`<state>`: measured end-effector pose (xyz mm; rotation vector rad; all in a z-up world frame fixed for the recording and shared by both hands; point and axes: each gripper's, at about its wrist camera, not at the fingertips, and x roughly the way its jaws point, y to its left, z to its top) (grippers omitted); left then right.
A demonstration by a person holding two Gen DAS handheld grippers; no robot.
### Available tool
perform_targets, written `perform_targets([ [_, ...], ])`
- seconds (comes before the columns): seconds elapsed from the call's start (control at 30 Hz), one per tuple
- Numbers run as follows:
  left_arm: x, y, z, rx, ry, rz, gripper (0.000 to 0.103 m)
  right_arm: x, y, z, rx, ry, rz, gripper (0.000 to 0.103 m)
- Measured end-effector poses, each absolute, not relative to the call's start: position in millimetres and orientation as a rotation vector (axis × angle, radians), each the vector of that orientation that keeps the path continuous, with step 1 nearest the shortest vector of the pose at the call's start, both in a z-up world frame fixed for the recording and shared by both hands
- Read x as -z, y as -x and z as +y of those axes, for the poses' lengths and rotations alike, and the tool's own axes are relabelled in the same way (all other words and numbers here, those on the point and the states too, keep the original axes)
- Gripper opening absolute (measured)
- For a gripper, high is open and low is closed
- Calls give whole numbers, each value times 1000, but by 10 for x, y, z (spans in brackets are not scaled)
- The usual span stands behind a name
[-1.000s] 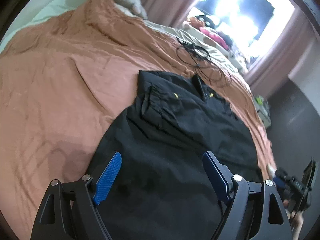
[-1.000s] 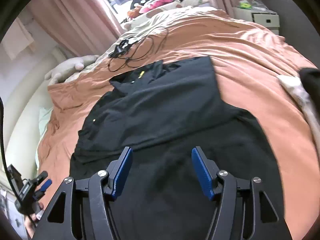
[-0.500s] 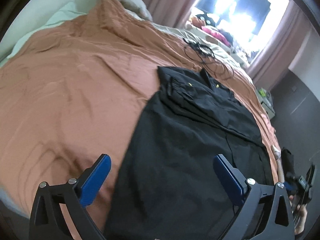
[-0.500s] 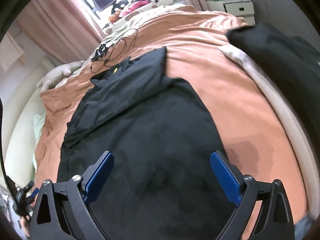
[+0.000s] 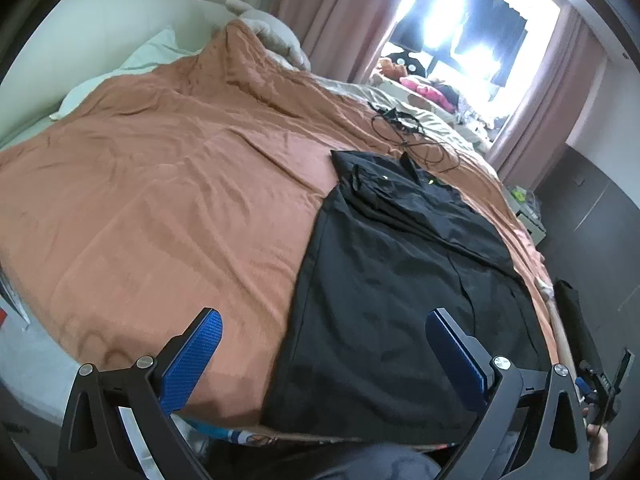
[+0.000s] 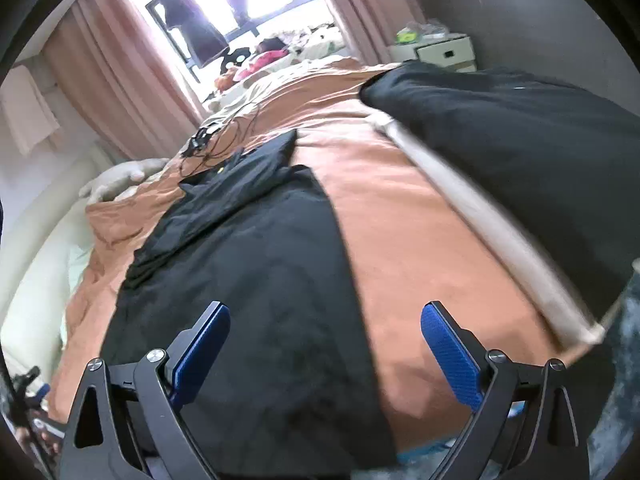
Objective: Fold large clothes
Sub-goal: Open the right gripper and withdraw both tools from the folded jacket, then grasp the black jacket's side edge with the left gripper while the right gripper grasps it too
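- My left gripper [image 5: 320,354] hangs over the near edge of the bed [image 5: 160,200], jaws spread as wide as they go and nothing between them. They were opening within the last second and have levelled off.
- Below it runs the left side hem of the black garment [image 5: 400,300], which lies flat along the right half of the bed: bottom hem at the near edge, collar toward the far end, sleeves already turned in over the chest.
- I judge the step in hand to be taking the two bottom corners for the lengthwise fold. I would centre the left jaws on the near-left corner and pinch only the garment's layers, not the orange cover [image 5: 180,220] under them.
- My right gripper [image 6: 326,338] is likewise wide and empty, its jaws just opened, straddling the garment's right side hem near the same edge.
- Both corners should be gripped level and lifted together, or the fold will skew.
- The dark bundle [image 6: 520,140] on the bed's right edge and the cables [image 5: 404,128] near the collar are worth keeping clear of.
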<state>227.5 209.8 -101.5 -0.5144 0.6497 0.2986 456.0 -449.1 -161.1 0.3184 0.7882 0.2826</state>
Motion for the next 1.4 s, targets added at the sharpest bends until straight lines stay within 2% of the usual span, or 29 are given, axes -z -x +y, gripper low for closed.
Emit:
perform_targets([
  [0.33, 1329, -1979, 2013, -272, 514, 714, 102, 1975, -4342, -4817, -318, -388, 853, 98],
  [0.4, 1457, -2001, 2041, -254, 546, 736, 102, 2099, -4373, -4852, -339, -419, 881, 93],
  [0.47, 1552, -2013, 2066, -250, 561, 760, 101, 2217, -4410, -4879, -380, -471, 914, 83],
  [0.57, 1657, -2038, 2081, -256, 558, 789, 97, 2317, -4436, -4858, -413, -503, 922, 80],
  [0.67, 1733, -2044, 2104, -256, 575, 792, 91, 2365, -4431, -4796, -436, -523, 925, 75],
  [0.73, 1802, -2046, 2123, -245, 604, 797, 79, 2396, -4421, -4760, -467, -561, 926, 73],
  [0.8, 1881, -2073, 2144, -247, 626, 812, 71, 2413, -4416, -4699, -489, -573, 933, 70],
  [0.97, 2041, -2126, 2203, -241, 684, 823, 61, 2442, -4389, -4653, -520, -630, 929, 69],
  [1.03, 2121, -2154, 2226, -207, 733, 830, 47, 2463, -4403, -4654, -530, -669, 926, 65],
  [1.4, 2300, -2353, 2437, -133, 880, 772, 41, 2492, -4644, -4569, -522, -729, 909, 54],
])
